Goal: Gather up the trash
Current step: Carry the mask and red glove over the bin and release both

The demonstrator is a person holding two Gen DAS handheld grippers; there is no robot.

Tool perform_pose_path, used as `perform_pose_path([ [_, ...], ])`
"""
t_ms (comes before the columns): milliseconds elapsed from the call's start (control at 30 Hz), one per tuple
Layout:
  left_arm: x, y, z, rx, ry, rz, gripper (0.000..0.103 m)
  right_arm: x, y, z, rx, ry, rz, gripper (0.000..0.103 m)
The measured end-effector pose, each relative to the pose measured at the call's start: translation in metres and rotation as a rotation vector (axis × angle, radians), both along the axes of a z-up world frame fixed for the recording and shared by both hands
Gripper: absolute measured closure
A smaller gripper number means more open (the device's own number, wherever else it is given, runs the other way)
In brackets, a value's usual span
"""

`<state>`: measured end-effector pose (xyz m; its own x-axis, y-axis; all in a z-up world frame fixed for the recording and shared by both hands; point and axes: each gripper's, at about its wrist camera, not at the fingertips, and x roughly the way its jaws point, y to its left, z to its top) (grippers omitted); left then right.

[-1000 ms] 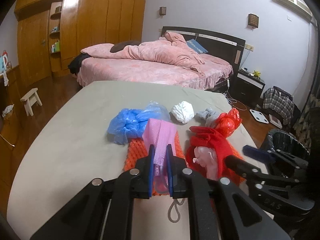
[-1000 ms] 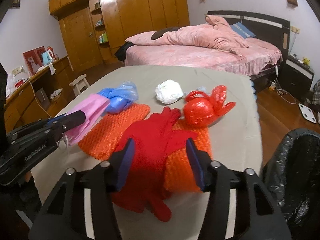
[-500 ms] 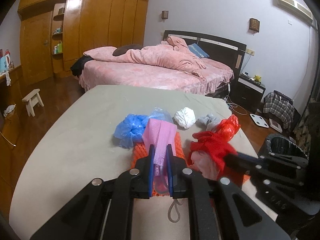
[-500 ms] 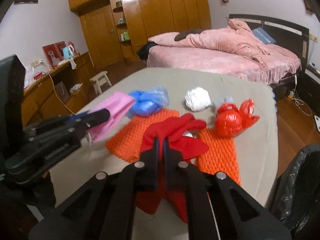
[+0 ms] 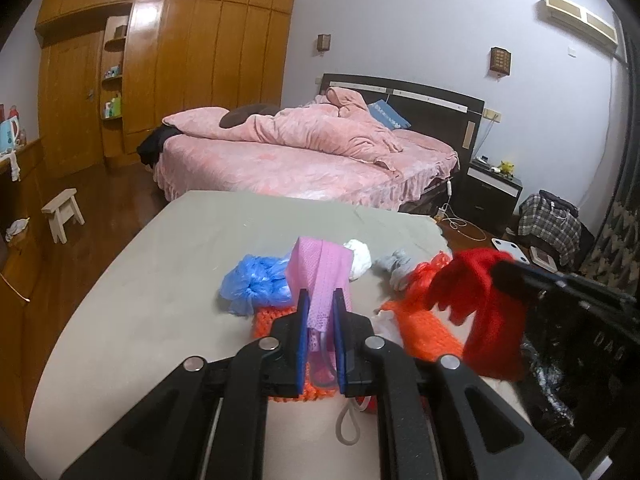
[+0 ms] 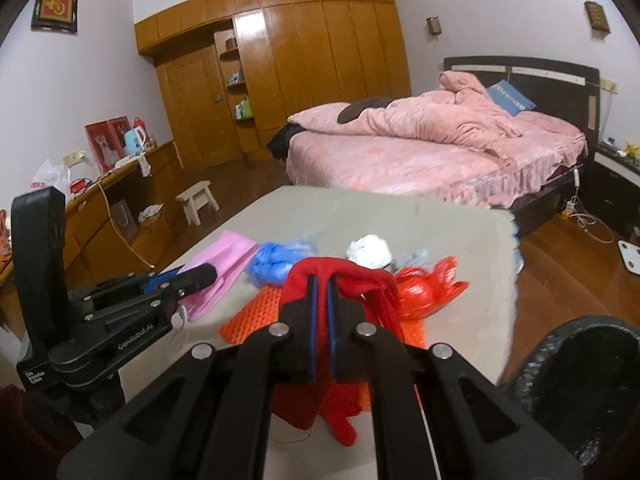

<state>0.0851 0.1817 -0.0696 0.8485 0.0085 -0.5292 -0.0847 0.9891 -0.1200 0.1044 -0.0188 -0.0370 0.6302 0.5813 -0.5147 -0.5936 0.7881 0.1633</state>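
Note:
My left gripper [image 5: 320,300] is shut on a pink face mask [image 5: 320,266], held a little above the table [image 5: 160,280]. The right gripper [image 6: 320,283] is shut on a red glove [image 6: 352,278], which hangs clear of the table; in the left wrist view the glove [image 5: 480,296] dangles at the right. Still on the table lie a blue plastic bag [image 5: 256,284], a white crumpled wad [image 5: 360,258], a grey wad [image 5: 396,266], a red plastic bag [image 6: 420,294] and orange knitted mats [image 5: 420,330].
A black-lined trash bin [image 6: 580,380] stands on the floor off the table's right edge. Beyond the table are a pink bed [image 5: 300,152], a small wooden stool [image 5: 62,212] at left and a wooden wardrobe [image 5: 180,60].
The right gripper shut on the red glove and lifted it off the table. The left gripper, still holding the pink mask, rose a little.

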Motion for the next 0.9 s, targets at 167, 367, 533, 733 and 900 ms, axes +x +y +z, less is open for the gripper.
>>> perform_pose_path([
  [167,0.0,-0.011,0.007,0.004,-0.012,-0.027,0.092,-0.002,-0.019,0.008,0.003,-0.016,-0.036,0.099],
  [367,0.002,-0.031,0.014,0.006,-0.02,-0.064,0.092,-0.005,-0.044,0.012,0.002,-0.023,-0.09,0.099],
  [533,0.005,-0.051,0.018,0.009,-0.029,-0.102,0.092,-0.006,-0.067,0.013,-0.007,-0.03,-0.143,0.099],
  [733,0.008,-0.082,0.021,0.011,-0.033,-0.168,0.092,-0.009,-0.101,0.013,-0.013,-0.032,-0.213,0.099],
  [900,0.011,-0.111,0.022,0.003,-0.032,-0.227,0.092,-0.013,-0.125,0.011,-0.021,-0.032,-0.266,0.099],
])
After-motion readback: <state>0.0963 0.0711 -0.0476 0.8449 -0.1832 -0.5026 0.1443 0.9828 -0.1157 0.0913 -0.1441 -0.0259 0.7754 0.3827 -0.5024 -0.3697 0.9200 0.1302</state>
